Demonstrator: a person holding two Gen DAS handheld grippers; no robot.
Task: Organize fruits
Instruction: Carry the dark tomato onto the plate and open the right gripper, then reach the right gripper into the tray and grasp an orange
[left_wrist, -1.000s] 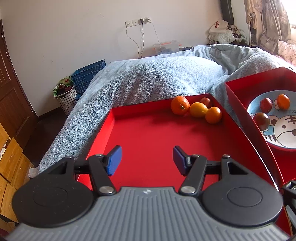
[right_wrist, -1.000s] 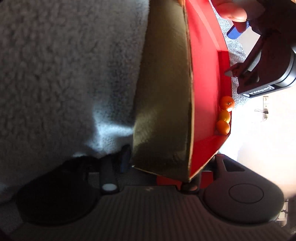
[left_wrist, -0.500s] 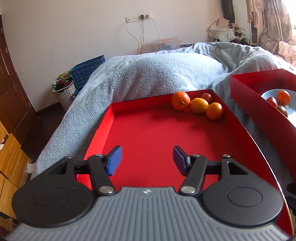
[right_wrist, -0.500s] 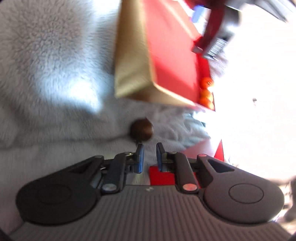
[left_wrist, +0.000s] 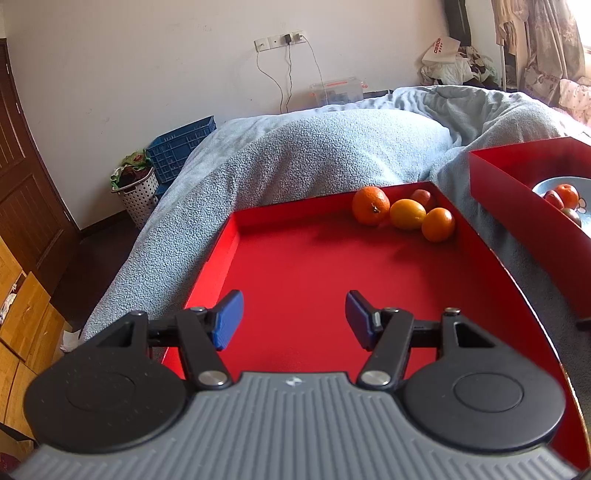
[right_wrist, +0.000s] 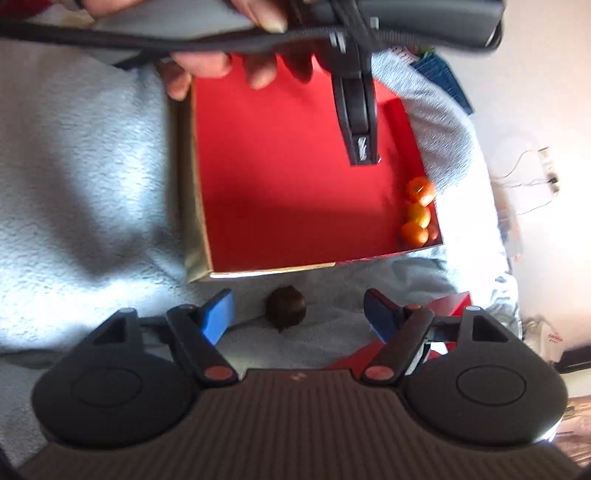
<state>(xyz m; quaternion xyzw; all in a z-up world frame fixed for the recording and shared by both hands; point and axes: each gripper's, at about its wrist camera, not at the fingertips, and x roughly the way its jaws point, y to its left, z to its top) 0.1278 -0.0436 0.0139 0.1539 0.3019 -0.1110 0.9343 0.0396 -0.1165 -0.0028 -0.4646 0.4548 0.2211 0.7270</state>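
A red tray lies on the blanket with three oranges and a small red fruit in its far right corner. My left gripper is open and empty over the tray's near part. A second red tray at the right holds a plate with fruits. In the right wrist view my right gripper is open, with a dark brown fruit on the blanket between its fingers, untouched. The red tray and its oranges lie beyond it.
The bed is covered by a grey-blue blanket. A blue crate and a laundry basket stand by the wall at the left. A wooden door is at the far left. The person's hand holds the left gripper.
My right gripper let go of the red tray's edge, drew back and opened around the dark fruit on the blanket. The tray now lies flat. The left gripper stayed open.
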